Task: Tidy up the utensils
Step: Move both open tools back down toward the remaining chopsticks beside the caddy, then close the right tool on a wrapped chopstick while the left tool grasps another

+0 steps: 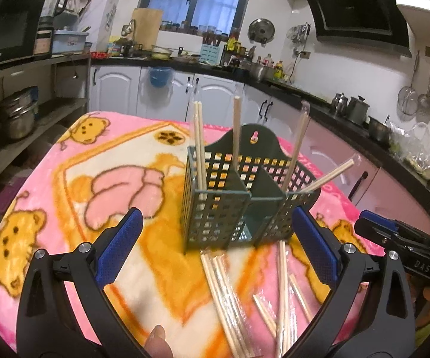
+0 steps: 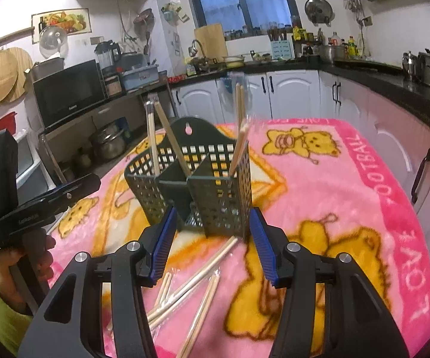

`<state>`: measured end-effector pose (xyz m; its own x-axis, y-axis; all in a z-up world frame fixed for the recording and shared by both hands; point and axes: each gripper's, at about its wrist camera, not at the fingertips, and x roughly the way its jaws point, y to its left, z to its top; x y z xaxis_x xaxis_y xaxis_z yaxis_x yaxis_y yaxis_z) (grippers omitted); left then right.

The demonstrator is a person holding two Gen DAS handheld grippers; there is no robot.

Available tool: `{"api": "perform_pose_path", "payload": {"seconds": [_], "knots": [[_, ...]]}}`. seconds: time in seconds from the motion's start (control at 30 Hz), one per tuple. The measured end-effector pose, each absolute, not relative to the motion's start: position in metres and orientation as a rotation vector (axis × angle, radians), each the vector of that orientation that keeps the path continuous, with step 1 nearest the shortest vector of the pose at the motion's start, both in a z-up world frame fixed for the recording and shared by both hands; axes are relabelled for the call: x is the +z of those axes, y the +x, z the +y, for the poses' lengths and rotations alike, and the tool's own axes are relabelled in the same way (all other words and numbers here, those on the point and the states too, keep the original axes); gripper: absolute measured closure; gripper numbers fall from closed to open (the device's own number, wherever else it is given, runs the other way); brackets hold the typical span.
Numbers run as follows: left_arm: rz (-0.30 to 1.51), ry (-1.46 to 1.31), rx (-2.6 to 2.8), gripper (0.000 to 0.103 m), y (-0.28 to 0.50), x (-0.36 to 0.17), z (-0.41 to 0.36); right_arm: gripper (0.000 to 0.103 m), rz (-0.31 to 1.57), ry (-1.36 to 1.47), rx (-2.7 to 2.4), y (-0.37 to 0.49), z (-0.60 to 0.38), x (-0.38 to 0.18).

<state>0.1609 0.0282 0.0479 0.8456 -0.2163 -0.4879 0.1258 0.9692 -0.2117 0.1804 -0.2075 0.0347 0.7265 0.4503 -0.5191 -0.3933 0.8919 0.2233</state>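
Observation:
A dark green perforated utensil basket (image 1: 215,208) (image 2: 220,200) stands upright on the pink cartoon blanket (image 1: 65,179). Several wooden chopsticks (image 1: 199,143) (image 2: 152,140) stick up out of its compartments. More chopsticks in clear wrappers (image 1: 229,298) (image 2: 203,268) lie loose on the blanket in front of it. My left gripper (image 1: 217,211) hovers over these with its jaws wide open and nothing in them. My right gripper (image 2: 212,211) is half open and holds nothing; its blue pads (image 2: 164,238) flank the basket's near corner from short of it.
The other gripper shows at the frame edge in each view (image 1: 394,238) (image 2: 35,203), the left one held by a hand in a green sleeve. White cabinets (image 1: 170,89) and a dark countertop (image 1: 319,101) ring the table. A shelf with a microwave (image 2: 68,92) and pots stands to the left.

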Motion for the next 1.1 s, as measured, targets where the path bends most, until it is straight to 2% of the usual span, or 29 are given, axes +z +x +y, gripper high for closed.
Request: {"api": "perform_pose_path", "payload": {"seconds": [0.4, 0.53, 0.63, 0.87, 0.97, 1.1], "knots": [[0.625, -0.145, -0.162, 0.011, 0.160, 0.019, 0.028, 0.055, 0.684, 0.085, 0.478, 0.181, -0.197, 0.010], [0.653, -0.147, -0.161, 0.012, 0.161, 0.011, 0.029, 0.061, 0.717, 0.077, 0.474, 0.182, -0.195, 0.002], [0.674, -0.144, -0.154, 0.022, 0.162, 0.005, 0.029, 0.065, 0.749, 0.071, 0.473, 0.185, -0.192, -0.005], [0.763, -0.160, -0.181, 0.060, 0.173, -0.013, 0.029, 0.074, 0.803, 0.077, 0.460, 0.198, -0.187, -0.018], [0.809, -0.190, -0.201, 0.069, 0.181, -0.021, 0.029, 0.076, 0.828, 0.097, 0.442, 0.211, -0.184, -0.025], [0.859, -0.224, -0.210, 0.071, 0.192, -0.031, 0.028, 0.076, 0.882, 0.157, 0.404, 0.230, -0.182, -0.040]]}}
